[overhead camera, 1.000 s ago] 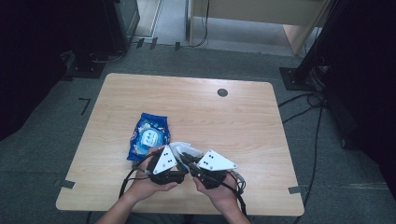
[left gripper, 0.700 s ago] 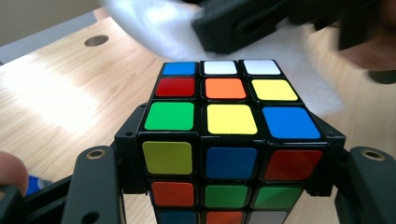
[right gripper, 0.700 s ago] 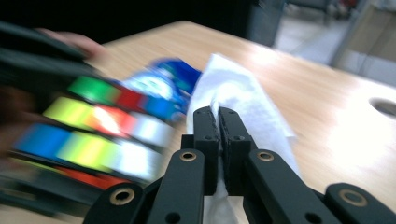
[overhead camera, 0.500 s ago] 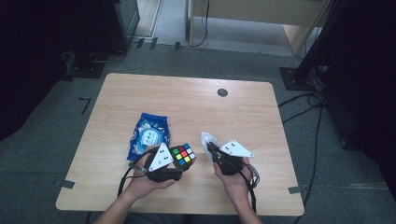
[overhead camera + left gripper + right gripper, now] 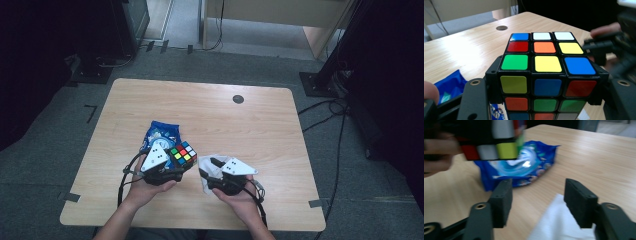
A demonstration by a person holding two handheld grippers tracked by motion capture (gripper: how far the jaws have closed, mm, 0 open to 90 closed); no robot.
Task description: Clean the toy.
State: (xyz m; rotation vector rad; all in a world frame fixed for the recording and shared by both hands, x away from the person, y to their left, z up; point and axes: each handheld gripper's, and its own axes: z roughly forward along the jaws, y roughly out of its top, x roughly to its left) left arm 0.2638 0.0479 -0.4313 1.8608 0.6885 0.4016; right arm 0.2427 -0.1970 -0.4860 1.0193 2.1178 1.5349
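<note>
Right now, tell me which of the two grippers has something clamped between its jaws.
The left gripper: its jaws press on the puzzle cube. The right gripper stands open, nothing between its jaws, just above the white wipe.

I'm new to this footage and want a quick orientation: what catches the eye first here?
The colourful puzzle cube stands out, clamped in the left gripper above the near part of the wooden table. Just behind it lies a bright blue packet. The right gripper, its jaws just opened with nothing between them, hovers over a white wipe.
</note>
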